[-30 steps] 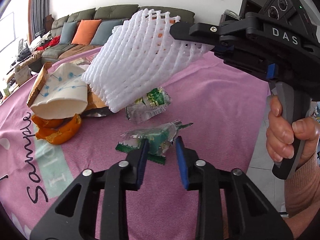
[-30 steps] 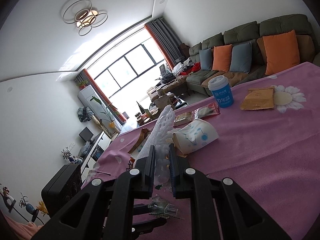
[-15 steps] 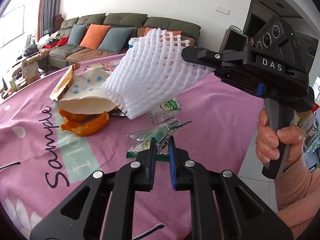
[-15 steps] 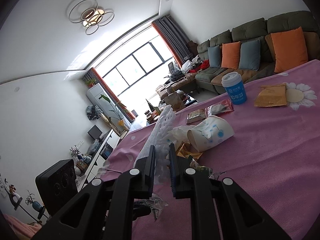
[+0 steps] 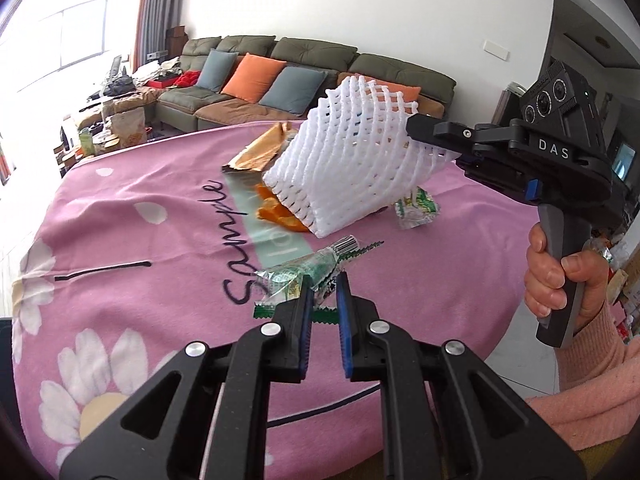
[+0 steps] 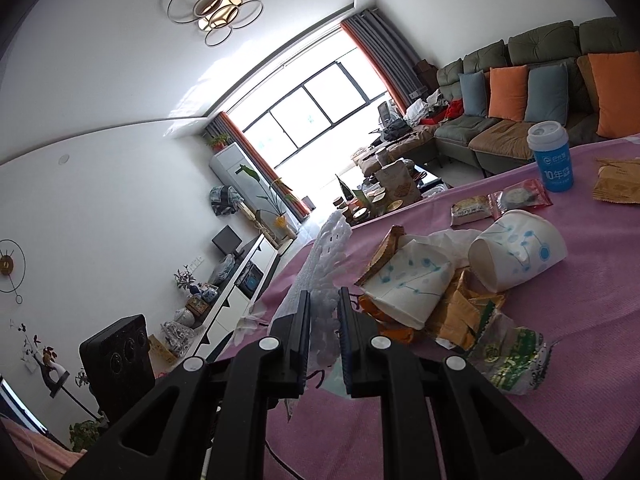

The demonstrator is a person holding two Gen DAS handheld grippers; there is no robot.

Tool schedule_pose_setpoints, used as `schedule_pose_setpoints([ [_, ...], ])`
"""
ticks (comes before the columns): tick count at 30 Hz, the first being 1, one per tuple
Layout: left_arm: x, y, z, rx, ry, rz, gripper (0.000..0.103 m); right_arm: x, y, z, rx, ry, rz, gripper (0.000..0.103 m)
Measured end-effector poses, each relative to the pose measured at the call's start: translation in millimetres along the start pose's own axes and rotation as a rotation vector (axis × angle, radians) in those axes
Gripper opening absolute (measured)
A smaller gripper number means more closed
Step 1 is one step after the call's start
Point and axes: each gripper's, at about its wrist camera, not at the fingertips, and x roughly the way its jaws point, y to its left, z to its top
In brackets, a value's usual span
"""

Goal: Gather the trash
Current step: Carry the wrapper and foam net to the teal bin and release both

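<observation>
Left wrist view shows the left hand-held gripper (image 5: 322, 300) with its blue pads nipped on a crinkled green and silver foil wrapper (image 5: 308, 274), which sticks out ahead of the fingertips above the pink flowered cloth of the worktop (image 5: 132, 240). Across from it, a person's hand (image 5: 560, 280) in a pink sleeve grips the handle of the right hand-held gripper (image 5: 416, 130), whose black fingers are clamped on one edge of a white foam fruit net (image 5: 352, 164); the net hangs in the air, tilted, above the cloth. Beneath and behind the net lie orange peel (image 5: 276, 216), a brown and silver foil packet (image 5: 256, 152) and a second green wrapper (image 5: 416, 210). Right wrist view shows the same net (image 6: 322, 280) squeezed between that gripper's pads (image 6: 324, 320), standing edge-on. Just to its right on the cloth sits a heap of trash: two tipped white paper cups with blue dots (image 6: 516, 254), a crumpled white tissue (image 6: 452, 236) between them, and yellow wrappers (image 6: 464, 312). Farther back stands an upright blue cup with a white lid (image 6: 552, 160).
</observation>
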Motion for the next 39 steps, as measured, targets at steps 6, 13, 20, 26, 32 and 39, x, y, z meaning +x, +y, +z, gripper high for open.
schedule_pose_setpoints([
  [6, -32.9, 34.8, -16.9, -0.06, -0.022, 0.075, 0.012, 36.3, 21.8, -3.9, -0.023, 0.061, 0.061, 0.012],
  [13, -63.5, 70.5, -28.7, -0.119, -0.037, 0.151, 0.012, 72.0, 40.8, -5.8, -0.031, 0.119, 0.116, 0.012],
  [20, -74.4, 87.0, -28.0, -0.169, -0.054, 0.226, 0.012, 102.9, 57.3, -6.5, -0.031, 0.173, 0.164, 0.012],
  [26, -90.1, 107.0, -35.6, -0.207, -0.068, 0.284, 0.012, 125.0, 72.7, -3.6, -0.057, 0.208, 0.192, 0.012],
  [32, -106.7, 127.7, -44.4, -0.249, -0.081, 0.345, 0.012, 145.0, 89.4, -4.3, -0.069, 0.237, 0.216, 0.012],
  [39, -127.5, 152.5, -52.7, -0.291, -0.099, 0.412, 0.012, 168.9, 108.1, -3.5, -0.084, 0.265, 0.248, 0.012],
])
